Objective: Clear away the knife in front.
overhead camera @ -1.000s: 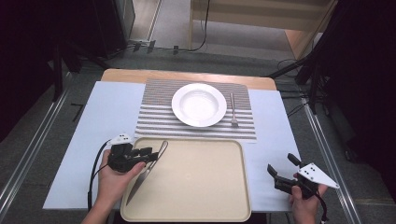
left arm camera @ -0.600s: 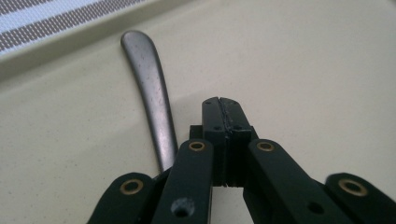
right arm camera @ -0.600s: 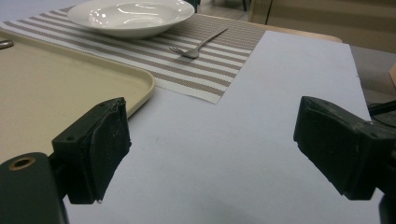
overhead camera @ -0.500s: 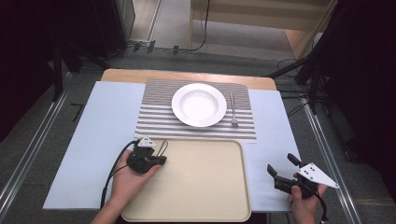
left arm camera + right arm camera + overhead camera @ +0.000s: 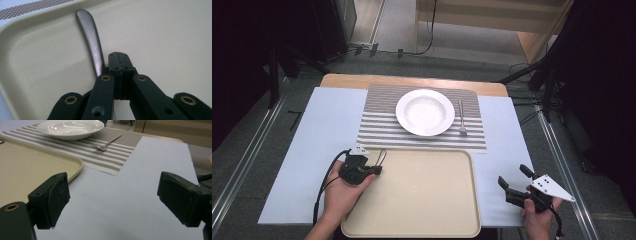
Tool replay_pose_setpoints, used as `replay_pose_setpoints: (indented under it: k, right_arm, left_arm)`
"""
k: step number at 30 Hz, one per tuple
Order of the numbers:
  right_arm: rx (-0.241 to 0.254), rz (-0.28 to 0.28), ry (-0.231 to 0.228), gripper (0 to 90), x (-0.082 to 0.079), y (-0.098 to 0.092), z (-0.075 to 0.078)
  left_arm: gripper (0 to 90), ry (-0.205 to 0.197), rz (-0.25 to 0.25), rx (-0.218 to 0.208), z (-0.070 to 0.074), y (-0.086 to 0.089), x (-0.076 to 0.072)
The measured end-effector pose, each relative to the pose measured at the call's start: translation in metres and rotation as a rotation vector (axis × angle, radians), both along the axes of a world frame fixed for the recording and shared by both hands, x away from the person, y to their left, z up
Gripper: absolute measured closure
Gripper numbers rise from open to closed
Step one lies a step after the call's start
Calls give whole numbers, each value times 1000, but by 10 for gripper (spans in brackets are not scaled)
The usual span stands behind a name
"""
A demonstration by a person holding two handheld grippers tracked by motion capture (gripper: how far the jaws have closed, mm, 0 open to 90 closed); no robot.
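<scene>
Left gripper (image 5: pixel 117 57) is sitting in the far left corner of the tray (image 5: pixel 412 220), jaws fully closed, pad against pad. In the left gripper view I am seeing the metal handle (image 5: pixel 91 37) running along the tray floor just beside the left jaw, touching its outer side, not between the pads. So I am reading this as a closure with nothing in it; whether any sliver of the handle is pinched lower down I cannot tell.

Right gripper (image 5: pixel 513 176) is resting wide open and holding nothing, on the pale sheet off the tray's right edge.

Risks I am noting:
- Lifting now is likely bringing up nothing, because the pads are meeting each other.
- Sliding sideways with closed jaws is likely pushing the handle against the tray wall or rotating it out of reach.
- The handle is thin, smooth and lying flat, so even a re-grip is liable to slip unless the pads straddle it squarely.
- The plate (image 5: pixel 425 112) and fork (image 5: pixel 461 119) on the striped mat (image 5: pixel 377 125) are lying well apart, so no collision concern there.
</scene>
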State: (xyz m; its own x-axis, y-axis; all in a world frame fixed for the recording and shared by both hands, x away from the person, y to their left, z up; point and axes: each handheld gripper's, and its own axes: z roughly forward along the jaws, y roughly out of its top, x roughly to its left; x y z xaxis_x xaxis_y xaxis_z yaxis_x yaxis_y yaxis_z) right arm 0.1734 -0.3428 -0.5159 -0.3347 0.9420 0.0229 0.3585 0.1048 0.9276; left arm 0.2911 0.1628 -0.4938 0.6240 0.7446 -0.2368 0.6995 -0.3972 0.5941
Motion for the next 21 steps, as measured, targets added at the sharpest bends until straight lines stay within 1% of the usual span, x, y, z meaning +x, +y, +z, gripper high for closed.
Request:
replay_pose_setpoints:
  k: [2,3,11,15,21]
  right_arm:
    - [2,1,0,99,0,0,0]
    - [2,0,0,99,0,0,0]
    - [4,1,-2,99,0,-1,0]
    - [3,1,-1,99,0,-1,0]
    - [1,-1,0,99,0,0,0]
  left_arm:
    - [898,-2,20,-5,0,4,-1]
    - [898,0,15,-4,0,6,-1]
    - [898,-15,57,-13,2,23,-3]
    - [898,-17,67,-23,3,28,-4]
    - [898,-22,75,-18,3,32,-5]
